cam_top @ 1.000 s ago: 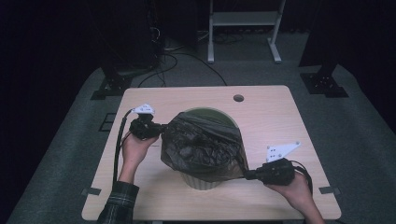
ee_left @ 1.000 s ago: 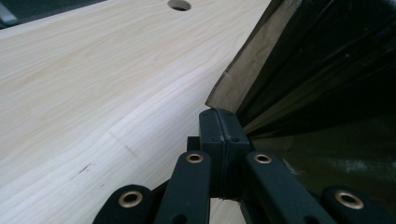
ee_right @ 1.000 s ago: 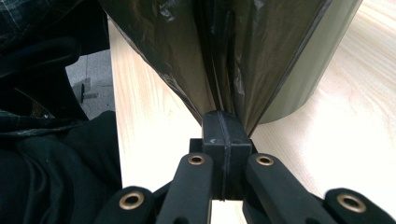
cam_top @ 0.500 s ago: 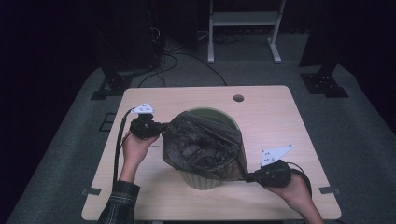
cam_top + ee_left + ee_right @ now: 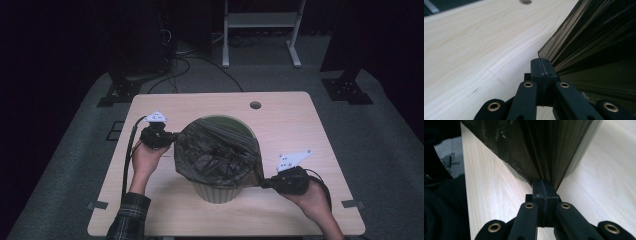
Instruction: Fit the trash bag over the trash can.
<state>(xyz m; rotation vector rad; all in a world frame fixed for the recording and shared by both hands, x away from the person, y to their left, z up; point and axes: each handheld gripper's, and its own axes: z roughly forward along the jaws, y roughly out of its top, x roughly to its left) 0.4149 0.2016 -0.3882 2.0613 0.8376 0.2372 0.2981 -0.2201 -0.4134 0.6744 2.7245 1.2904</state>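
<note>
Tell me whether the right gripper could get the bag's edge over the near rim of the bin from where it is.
Probably yes. The right gripper is shut on the bag beside the bin, with bare table around it and nothing in between; the left gripper holds the opposite edge.

A pale wooden table (image 5: 310, 125) with rounded corners and a round cable hole (image 5: 255, 105) near its far edge stands on grey carpet (image 5: 390, 130); a light green, ribbed plastic bin (image 5: 216, 192) stands on it just nearer than the middle.

high view: above, forward-down | gripper views: close, along jaws | shared: bag (image 5: 217, 150)
</note>
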